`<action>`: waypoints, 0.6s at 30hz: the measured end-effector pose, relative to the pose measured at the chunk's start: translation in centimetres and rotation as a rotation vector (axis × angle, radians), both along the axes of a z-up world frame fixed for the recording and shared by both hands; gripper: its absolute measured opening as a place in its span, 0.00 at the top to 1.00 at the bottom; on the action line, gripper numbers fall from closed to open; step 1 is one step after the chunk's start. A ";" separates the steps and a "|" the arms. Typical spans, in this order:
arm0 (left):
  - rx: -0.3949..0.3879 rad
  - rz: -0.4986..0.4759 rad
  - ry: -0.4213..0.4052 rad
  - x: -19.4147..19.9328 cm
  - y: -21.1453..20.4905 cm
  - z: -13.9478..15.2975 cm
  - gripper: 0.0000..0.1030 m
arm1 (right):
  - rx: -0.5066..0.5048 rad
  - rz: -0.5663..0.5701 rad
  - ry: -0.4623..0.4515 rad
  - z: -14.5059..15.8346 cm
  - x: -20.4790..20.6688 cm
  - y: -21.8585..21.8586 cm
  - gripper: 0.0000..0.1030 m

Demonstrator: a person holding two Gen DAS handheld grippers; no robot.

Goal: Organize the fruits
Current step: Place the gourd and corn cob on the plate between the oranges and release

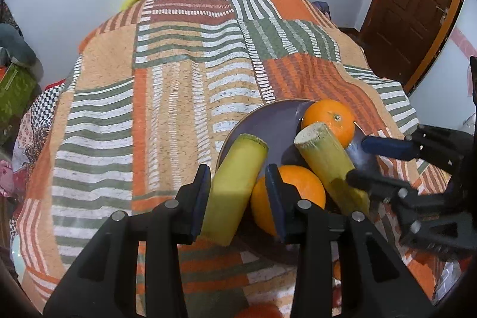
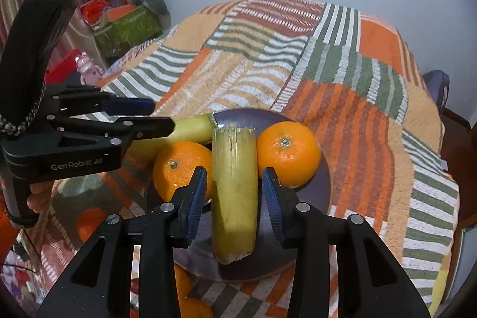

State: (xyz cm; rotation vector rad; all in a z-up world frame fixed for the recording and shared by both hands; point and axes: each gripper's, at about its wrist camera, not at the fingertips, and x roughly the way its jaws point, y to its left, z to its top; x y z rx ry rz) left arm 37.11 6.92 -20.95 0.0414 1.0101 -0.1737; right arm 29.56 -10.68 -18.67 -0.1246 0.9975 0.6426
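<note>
Blue-padded jaws of the left gripper (image 1: 238,200) straddle a yellow-green cane piece (image 1: 235,184) at lower centre; whether the pads press on it I cannot tell. Likewise the right gripper (image 2: 234,198) around the second cane piece (image 2: 235,192). Both pieces lean on the purple plate (image 2: 320,192) between two oranges (image 2: 287,154) on the striped cloth (image 1: 149,97).

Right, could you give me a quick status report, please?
Left gripper shut on first sugarcane piece, right gripper shut on second sugarcane piece. Both over purple plate. Two oranges crowd it.
</note>
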 end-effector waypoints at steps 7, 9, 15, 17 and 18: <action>0.003 0.027 -0.020 -3.4 1.3 1.0 0.63 | -0.037 0.002 0.024 -1.2 -0.2 0.1 0.87; -0.002 0.037 -0.019 -4.5 1.8 1.0 0.63 | -0.020 -0.002 0.022 -1.2 -0.2 0.3 0.87; 0.006 0.061 -0.008 -7.1 2.4 0.7 0.63 | -0.031 -0.003 0.002 -1.0 -0.1 0.9 0.87; 0.001 0.065 -0.001 -7.8 2.5 0.5 0.63 | -0.030 -0.002 0.009 -0.9 -0.2 0.9 0.87; -0.002 0.067 0.003 -8.3 2.5 0.5 0.63 | -0.027 -0.002 0.012 -0.8 -0.5 0.7 0.87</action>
